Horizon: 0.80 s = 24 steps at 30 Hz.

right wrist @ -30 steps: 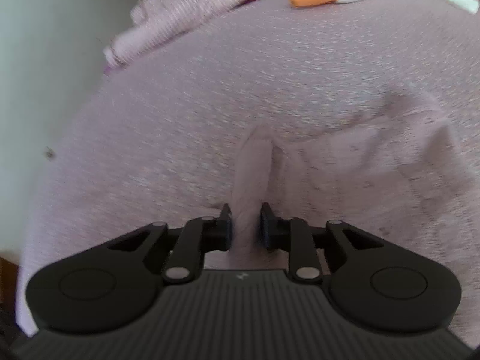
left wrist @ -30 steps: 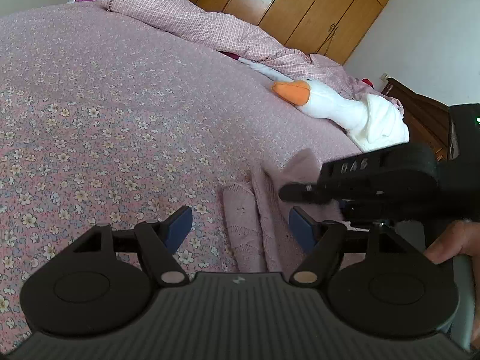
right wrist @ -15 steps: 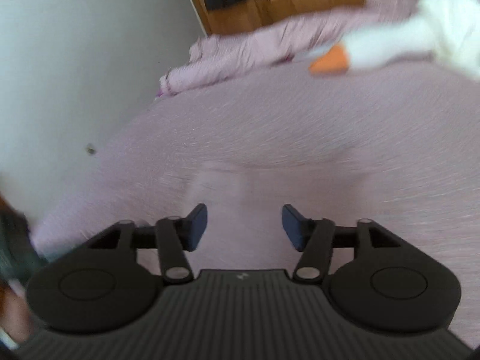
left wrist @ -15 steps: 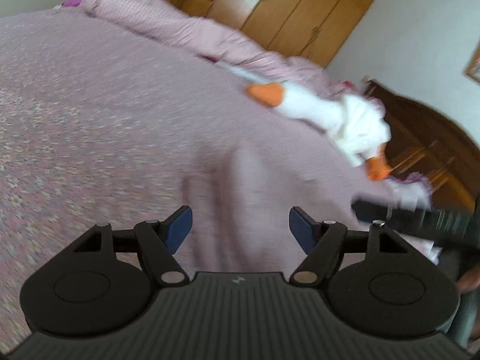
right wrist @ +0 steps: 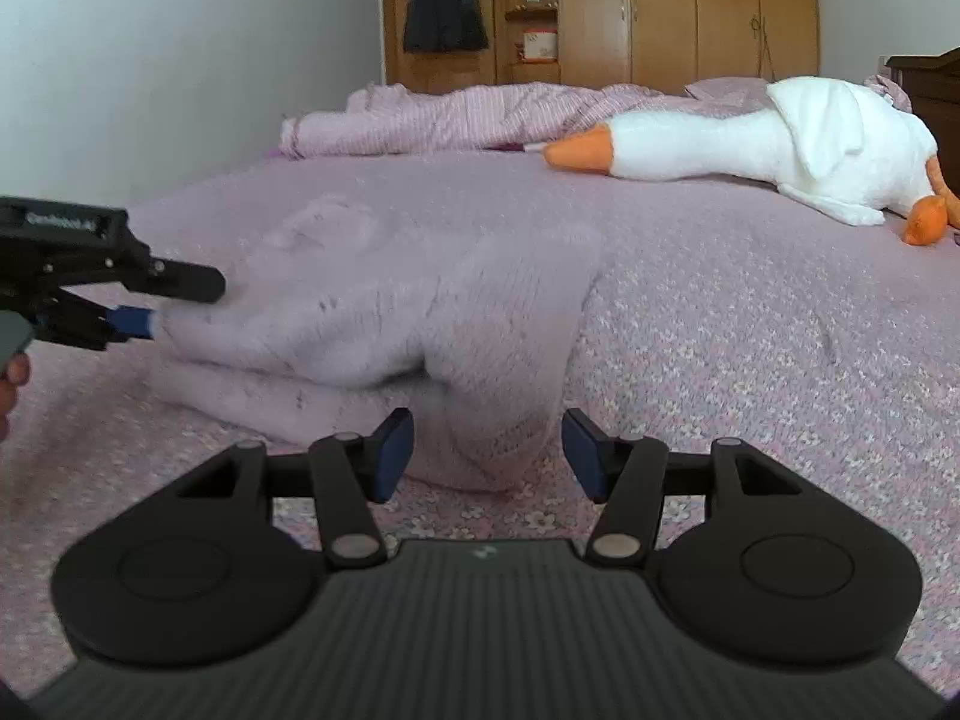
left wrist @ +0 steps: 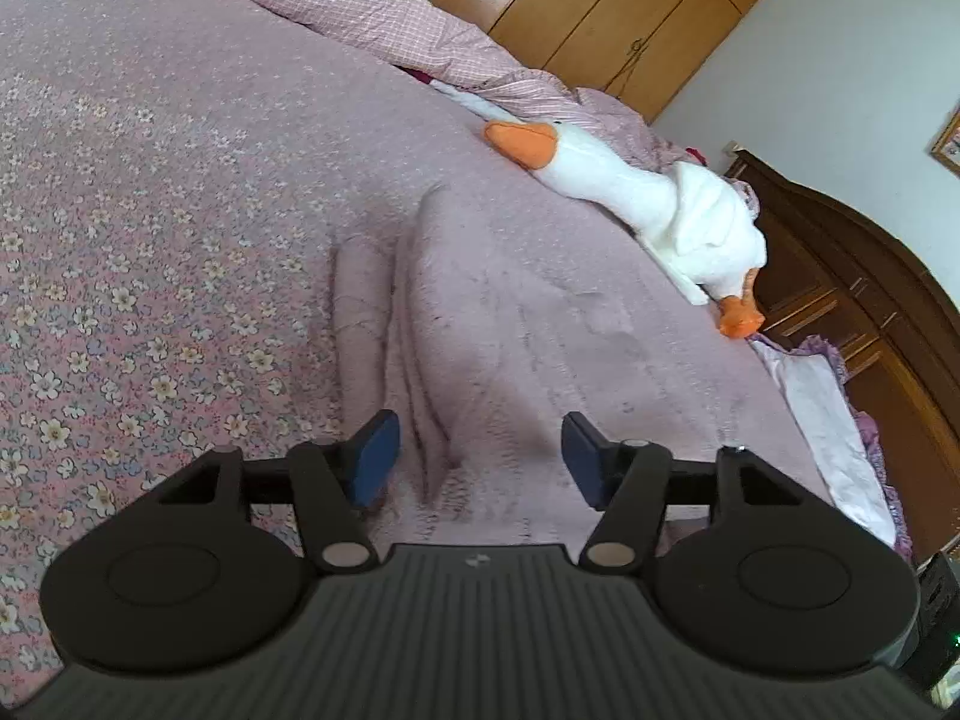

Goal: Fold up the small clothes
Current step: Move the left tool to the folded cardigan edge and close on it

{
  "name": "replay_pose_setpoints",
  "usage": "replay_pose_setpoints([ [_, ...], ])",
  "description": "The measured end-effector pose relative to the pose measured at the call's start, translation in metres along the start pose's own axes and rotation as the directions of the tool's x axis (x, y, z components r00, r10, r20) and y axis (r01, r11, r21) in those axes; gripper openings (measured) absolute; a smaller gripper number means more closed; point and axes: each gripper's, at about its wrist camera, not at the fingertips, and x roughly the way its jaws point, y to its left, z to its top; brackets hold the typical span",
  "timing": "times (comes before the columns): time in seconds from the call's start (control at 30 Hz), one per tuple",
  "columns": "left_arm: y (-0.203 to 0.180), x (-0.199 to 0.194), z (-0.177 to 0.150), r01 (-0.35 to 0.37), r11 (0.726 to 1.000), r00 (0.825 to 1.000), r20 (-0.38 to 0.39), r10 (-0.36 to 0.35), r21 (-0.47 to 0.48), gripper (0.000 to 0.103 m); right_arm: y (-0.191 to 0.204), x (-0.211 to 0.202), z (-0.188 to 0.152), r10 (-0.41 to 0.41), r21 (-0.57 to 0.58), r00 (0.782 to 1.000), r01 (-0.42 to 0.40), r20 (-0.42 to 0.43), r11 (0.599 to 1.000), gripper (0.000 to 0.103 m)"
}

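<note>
A pale pink knit garment [left wrist: 510, 330] lies folded on the flowered bedspread [left wrist: 150, 240], with a narrow folded strip along its left side. My left gripper [left wrist: 480, 459] stands open over the garment's near edge, nothing pinched between its blue pads. In the right wrist view the garment [right wrist: 390, 312] is a soft heap with a rounded fold at the front. My right gripper [right wrist: 489, 450] is open, its fingers either side of that near fold. The left gripper [right wrist: 180, 306] shows at the garment's left end, with a hand [right wrist: 12, 378] behind it.
A white plush goose [left wrist: 648, 198] with an orange beak lies beyond the garment, and a crumpled checked duvet [left wrist: 390, 18] runs along the far side. A wooden wardrobe [right wrist: 660, 6] and a dark headboard [left wrist: 870, 276] border the bed. A wall [right wrist: 150, 60] stands at the left.
My right gripper was shut on a fold of the garment one second ago; it has opened and let go. Both grippers swung to new angles, and the garment now rests folded on the bed.
</note>
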Motion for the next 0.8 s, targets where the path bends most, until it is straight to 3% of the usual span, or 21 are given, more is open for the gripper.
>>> replay_pose_setpoints([
  [0.23, -0.009, -0.009, 0.001, -0.018, 0.999, 0.997, 0.071, 0.015, 0.043, 0.067, 0.001, 0.01, -0.001, -0.087, 0.006, 0.996, 0.087, 0.012, 0.996, 0.058],
  [0.3, -0.012, -0.016, 0.002, 0.017, 0.999, 0.996, 0.087, -0.021, 0.051, 0.067, 0.0, 0.011, -0.002, -0.086, 0.012, 0.996, 0.085, 0.014, 0.996, 0.058],
  [0.4, -0.011, -0.011, 0.003, 0.086, 0.996, 0.995, 0.046, -0.087, 0.033, 0.06, -0.003, 0.013, -0.005, -0.073, 0.021, 0.997, 0.073, 0.007, 0.997, 0.058],
  [0.6, -0.009, 0.001, -0.005, 0.006, 1.0, 1.0, 0.009, -0.006, 0.024, 0.059, -0.009, 0.014, -0.007, -0.048, 0.064, 0.999, 0.048, -0.003, 0.997, 0.058],
  [0.73, -0.009, 0.003, -0.006, 0.029, 0.999, 0.999, 0.015, -0.029, 0.029, 0.058, -0.007, 0.015, -0.008, -0.044, 0.066, 0.999, 0.045, -0.007, 0.997, 0.058],
  [0.8, -0.012, 0.01, -0.007, 0.046, 0.998, 0.999, 0.016, -0.047, 0.048, 0.05, -0.007, 0.016, -0.008, -0.048, 0.066, 0.999, 0.048, -0.005, 0.997, 0.058],
])
